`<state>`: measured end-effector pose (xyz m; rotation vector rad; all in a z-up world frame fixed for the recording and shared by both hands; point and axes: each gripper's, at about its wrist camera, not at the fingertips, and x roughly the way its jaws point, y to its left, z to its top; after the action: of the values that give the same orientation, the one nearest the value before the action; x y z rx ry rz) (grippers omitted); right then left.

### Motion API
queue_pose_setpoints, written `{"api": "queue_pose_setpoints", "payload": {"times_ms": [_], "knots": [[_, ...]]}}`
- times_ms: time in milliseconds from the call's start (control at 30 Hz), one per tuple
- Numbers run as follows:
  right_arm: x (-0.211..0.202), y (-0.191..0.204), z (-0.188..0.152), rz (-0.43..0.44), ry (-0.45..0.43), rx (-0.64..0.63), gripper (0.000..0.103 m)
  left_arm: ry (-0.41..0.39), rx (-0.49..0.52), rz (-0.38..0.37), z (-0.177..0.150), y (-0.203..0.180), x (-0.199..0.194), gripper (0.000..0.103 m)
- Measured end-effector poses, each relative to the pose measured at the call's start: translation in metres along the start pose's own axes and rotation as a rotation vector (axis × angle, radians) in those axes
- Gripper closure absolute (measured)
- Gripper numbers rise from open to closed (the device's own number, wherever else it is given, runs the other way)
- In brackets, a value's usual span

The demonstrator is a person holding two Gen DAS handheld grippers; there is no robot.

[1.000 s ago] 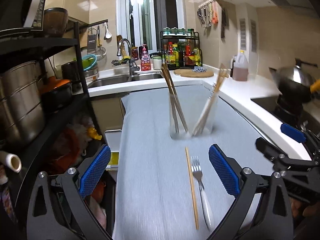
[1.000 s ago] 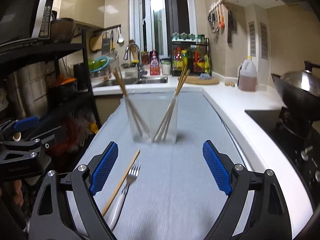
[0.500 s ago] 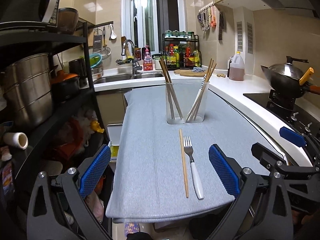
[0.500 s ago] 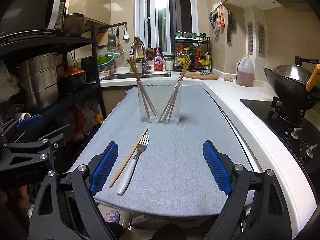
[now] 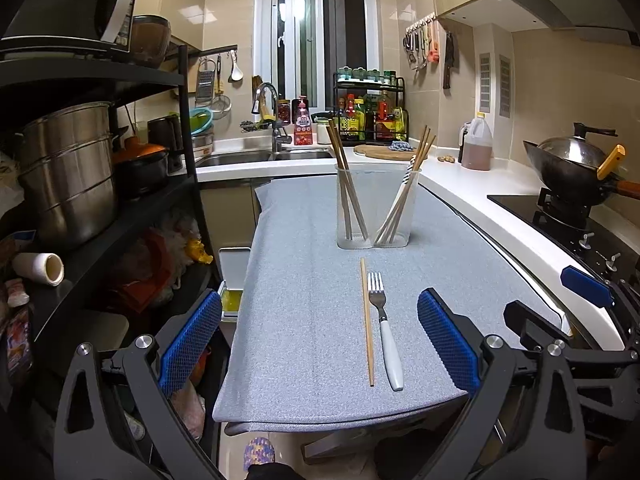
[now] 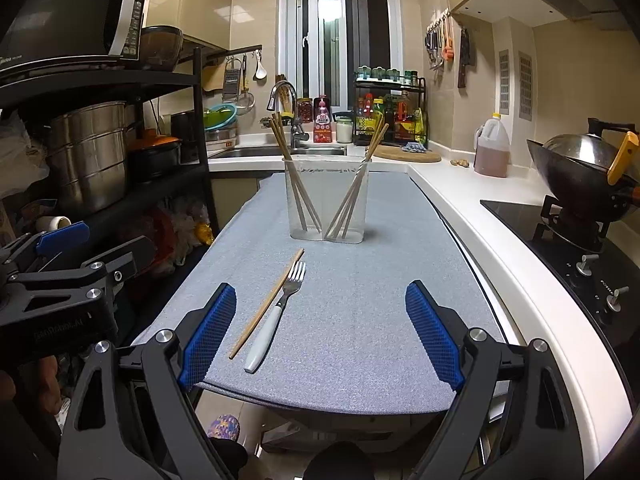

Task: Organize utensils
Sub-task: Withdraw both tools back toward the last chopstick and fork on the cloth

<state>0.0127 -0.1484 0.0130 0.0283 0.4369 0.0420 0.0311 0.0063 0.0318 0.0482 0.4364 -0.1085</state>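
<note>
A white-handled fork (image 5: 384,326) (image 6: 276,308) and a single wooden chopstick (image 5: 367,320) (image 6: 266,303) lie side by side on the grey-covered table (image 5: 304,288) (image 6: 360,320). Behind them stands a clear two-compartment holder (image 5: 376,208) (image 6: 326,202) with several chopsticks in each compartment. My left gripper (image 5: 320,342) is open and empty at the table's near edge; the fork and chopstick lie ahead between its fingers. My right gripper (image 6: 320,334) is open and empty, with the fork just left of centre.
A black shelf rack with steel pots (image 5: 68,168) (image 6: 92,152) stands left of the table. A white counter runs along the right, with a wok on the stove (image 5: 572,164) (image 6: 584,176) and an oil jug (image 6: 492,148). A sink (image 5: 264,156) lies beyond the table.
Both grippers have pulled back from the holder toward the table's near edge. The fork, chopstick and holder now look farther off. Both grippers stayed open.
</note>
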Motion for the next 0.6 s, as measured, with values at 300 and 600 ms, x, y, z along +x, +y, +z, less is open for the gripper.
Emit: {"api": "queue_pose_setpoints", "payload": {"times_ms": [300,600], "knots": [[0.002,-0.001,-0.005,0.008,0.013,0.015,0.018,0.006,-0.011,0.023,-0.001,0.004,0.005,0.008],[0.013,-0.008,-0.012,0.013,0.032,0.047,0.018,0.043,-0.012,0.037,-0.005,0.004,0.019,0.008]]}}
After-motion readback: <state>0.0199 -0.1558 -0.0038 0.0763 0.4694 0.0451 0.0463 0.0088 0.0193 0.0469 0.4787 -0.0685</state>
